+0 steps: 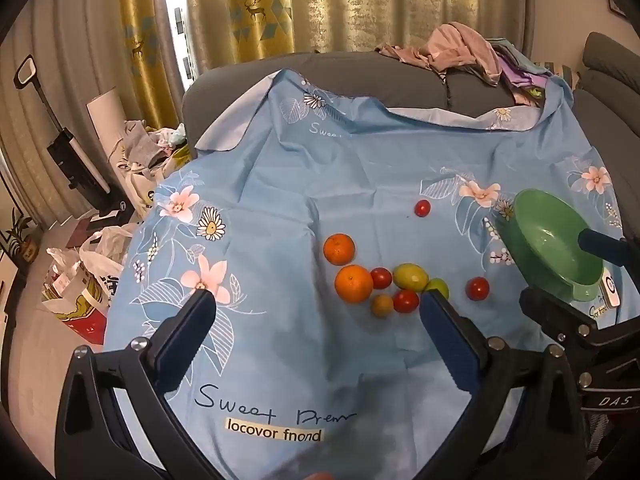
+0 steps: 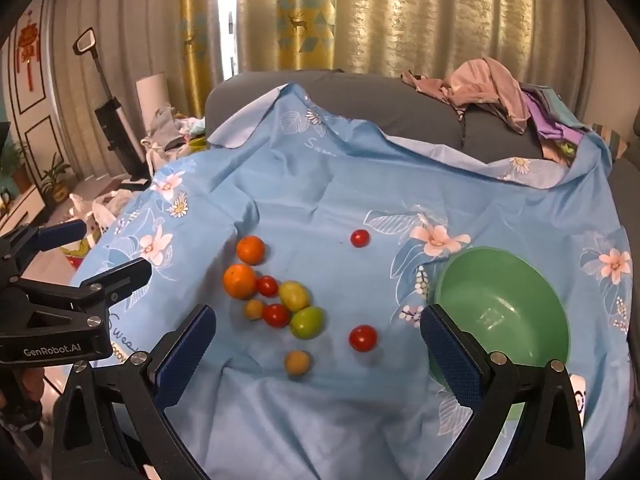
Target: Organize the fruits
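Note:
Several fruits lie on the blue flowered cloth [image 2: 340, 184]: two oranges [image 2: 240, 281] [image 2: 251, 249], red tomatoes [image 2: 363, 338] [image 2: 359, 238], green-yellow fruits [image 2: 307, 322] and small yellow-brown ones [image 2: 297, 362]. The cluster also shows in the left wrist view [image 1: 353, 283]. An empty green bowl [image 2: 500, 312] sits at the right, also in the left wrist view [image 1: 556, 240]. My left gripper [image 1: 316, 300] is open and empty, held above the cloth near the cluster. My right gripper [image 2: 316, 320] is open and empty above the fruits, its right finger by the bowl.
A grey sofa back [image 2: 360, 96] with a pile of clothes [image 2: 492, 84] lies behind the cloth. Bags and clutter [image 1: 80, 272] and a vacuum [image 1: 76, 160] stand on the floor at left. Curtains hang behind.

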A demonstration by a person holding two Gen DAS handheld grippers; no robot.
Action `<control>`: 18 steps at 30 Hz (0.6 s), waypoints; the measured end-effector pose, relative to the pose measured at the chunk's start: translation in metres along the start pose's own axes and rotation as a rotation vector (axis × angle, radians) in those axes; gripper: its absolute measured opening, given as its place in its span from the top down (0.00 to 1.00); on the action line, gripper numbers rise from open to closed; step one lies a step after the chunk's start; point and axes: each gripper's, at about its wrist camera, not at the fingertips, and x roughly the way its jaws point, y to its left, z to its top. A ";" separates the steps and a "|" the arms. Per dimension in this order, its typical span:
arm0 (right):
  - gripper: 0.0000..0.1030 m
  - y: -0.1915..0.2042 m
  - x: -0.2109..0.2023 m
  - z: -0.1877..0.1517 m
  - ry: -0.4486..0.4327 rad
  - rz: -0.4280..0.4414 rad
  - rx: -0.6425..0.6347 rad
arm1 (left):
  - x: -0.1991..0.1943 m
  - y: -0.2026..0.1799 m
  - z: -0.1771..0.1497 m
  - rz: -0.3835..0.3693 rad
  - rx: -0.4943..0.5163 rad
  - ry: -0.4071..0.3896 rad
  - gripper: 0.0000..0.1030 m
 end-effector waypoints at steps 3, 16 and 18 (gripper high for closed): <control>0.01 0.000 -0.001 0.000 -0.002 0.001 0.005 | -0.001 -0.001 0.000 0.005 0.005 -0.005 0.01; 0.01 0.001 -0.007 0.000 -0.004 0.008 0.001 | -0.003 -0.007 0.001 0.005 0.001 -0.003 0.01; 0.01 0.001 -0.006 0.001 0.001 0.008 -0.001 | -0.002 -0.006 0.000 0.002 -0.004 0.001 0.01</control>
